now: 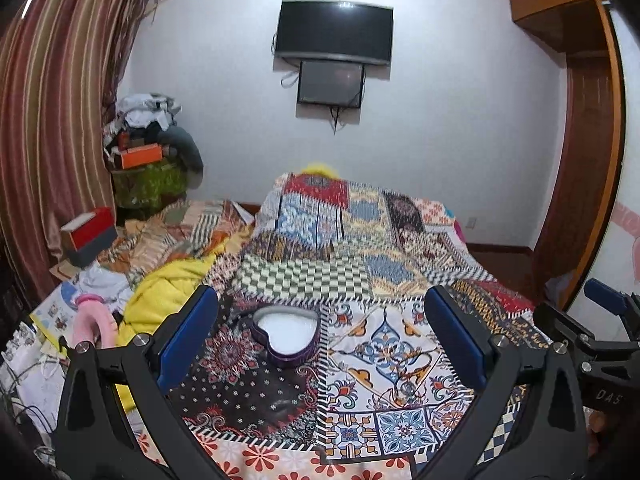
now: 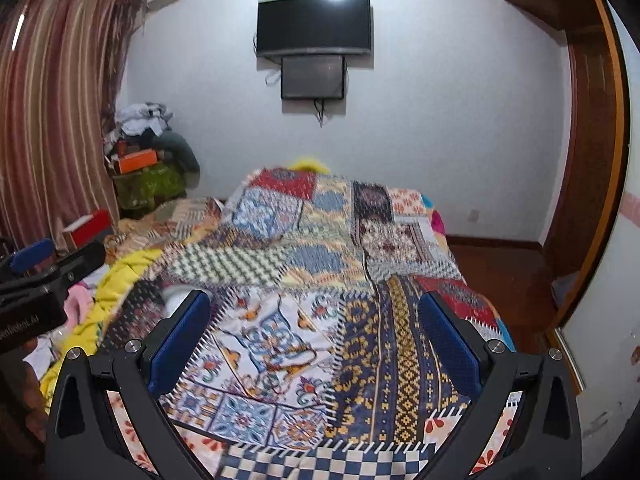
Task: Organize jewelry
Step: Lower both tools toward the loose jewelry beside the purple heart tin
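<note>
While both tools hang above the patchwork bedspread (image 1: 384, 344), nothing is held yet. In the left wrist view, the left gripper (image 1: 320, 344) has its jaws wide apart and empty, and the heart-shaped tin (image 1: 286, 335) lies between the blue pads (image 1: 188, 336), a little left of the middle of the frame. This tin is open, dark purple on its wall and white inside; I cannot see any jewelry in it or on the cloth. The right gripper (image 2: 316, 340) also has its jaws spread with nothing between them, and it looks only at the cloth in the lower middle of its frame. In that view the tin is mostly hidden behind the left pad, only a pale bit shows.

I judge the step in hand is to reach the tin and steady it. To do it well, the left gripper should come down straight, keep the tin centred between the pads, and close on the side walls, not on the point of the heart. The bedspread is soft and wrinkled, so pressing down may tip the tin. Jewelry pieces still must be found first.
</note>
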The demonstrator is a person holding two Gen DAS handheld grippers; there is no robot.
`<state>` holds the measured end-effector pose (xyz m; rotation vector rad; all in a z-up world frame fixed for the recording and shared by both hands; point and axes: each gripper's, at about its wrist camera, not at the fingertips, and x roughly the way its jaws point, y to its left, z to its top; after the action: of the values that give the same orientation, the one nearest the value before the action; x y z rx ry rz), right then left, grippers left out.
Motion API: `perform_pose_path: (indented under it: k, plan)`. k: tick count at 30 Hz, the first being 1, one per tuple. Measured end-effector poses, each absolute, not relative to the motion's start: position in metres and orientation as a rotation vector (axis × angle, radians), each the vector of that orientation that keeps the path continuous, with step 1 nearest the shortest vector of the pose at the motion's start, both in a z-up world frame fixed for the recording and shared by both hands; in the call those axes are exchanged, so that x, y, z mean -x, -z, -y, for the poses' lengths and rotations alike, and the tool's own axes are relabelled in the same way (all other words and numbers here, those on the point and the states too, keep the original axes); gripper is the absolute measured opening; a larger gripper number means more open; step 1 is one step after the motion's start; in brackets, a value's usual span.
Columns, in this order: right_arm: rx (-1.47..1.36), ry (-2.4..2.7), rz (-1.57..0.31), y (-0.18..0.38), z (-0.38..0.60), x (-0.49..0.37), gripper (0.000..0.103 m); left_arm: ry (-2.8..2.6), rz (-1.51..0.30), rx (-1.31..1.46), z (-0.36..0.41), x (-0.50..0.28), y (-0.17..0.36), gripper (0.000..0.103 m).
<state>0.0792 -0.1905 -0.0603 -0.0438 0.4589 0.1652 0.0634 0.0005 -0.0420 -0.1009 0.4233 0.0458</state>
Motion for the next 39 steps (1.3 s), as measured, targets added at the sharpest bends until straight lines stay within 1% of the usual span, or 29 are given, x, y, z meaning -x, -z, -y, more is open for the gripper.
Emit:
perform_pose_path:
  k: [6,13,18,20,21,22,24,26,29,30,31,32,33,34,35,37,39]
  plan:
    - [0.065,-0.137,-0.583,0.096,0.202,-0.104,0.103,-0.047,-0.547,0.110,-0.004,-0.096,0.077,0.103]
    - [0.055,-0.131,-0.770,0.140,0.217,-0.127,0.103,0.022,-0.732,0.135,-0.005,-0.127,0.129,0.103]
    - [0.035,-0.165,-0.826,0.155,0.216,-0.135,0.103,0.062,-0.832,0.127,0.002,-0.138,0.159,0.102]
    - [0.014,-0.183,-0.839,0.159,0.216,-0.139,0.102,0.101,-0.873,0.131,0.007,-0.142,0.169,0.093]
    - [0.005,-0.192,-0.844,0.160,0.217,-0.140,0.099,0.123,-0.895,0.131,0.011,-0.145,0.174,0.091]
    - [-0.002,-0.197,-0.847,0.161,0.217,-0.142,0.097,0.144,-0.915,0.130,0.015,-0.147,0.178,0.086]
    - [-0.017,-0.211,-0.860,0.163,0.219,-0.145,0.092,0.179,-0.945,0.124,0.023,-0.150,0.184,0.084]
    - [-0.027,-0.220,-0.867,0.165,0.219,-0.148,0.089,0.222,-0.973,0.124,0.034,-0.154,0.190,0.077]
    - [-0.035,-0.228,-0.873,0.166,0.221,-0.149,0.088,0.265,-1.019,0.125,0.045,-0.158,0.197,0.069]
    - [-0.035,-0.227,-0.871,0.166,0.222,-0.149,0.088,0.270,-1.028,0.121,0.049,-0.160,0.199,0.068]
    - [-0.035,-0.224,-0.869,0.166,0.224,-0.149,0.088,0.279,-1.044,0.120,0.053,-0.161,0.201,0.064]
    - [-0.035,-0.224,-0.869,0.166,0.224,-0.149,0.088,0.287,-1.059,0.123,0.056,-0.163,0.204,0.057]
    - [-0.035,-0.225,-0.868,0.165,0.226,-0.149,0.088,0.297,-1.076,0.130,0.058,-0.165,0.206,0.053]
    - [-0.034,-0.225,-0.867,0.165,0.226,-0.149,0.088,0.308,-1.092,0.138,0.059,-0.166,0.209,0.045]
    - [-0.030,-0.226,-0.868,0.165,0.226,-0.150,0.088,0.322,-1.110,0.147,0.060,-0.167,0.211,0.043]
    - [-0.010,-0.230,-0.874,0.165,0.225,-0.149,0.088,0.325,-1.111,0.142,0.063,-0.168,0.212,0.043]
    - [0.006,-0.228,-0.875,0.166,0.223,-0.148,0.088,0.353,-1.114,0.142,0.068,-0.166,0.211,0.040]
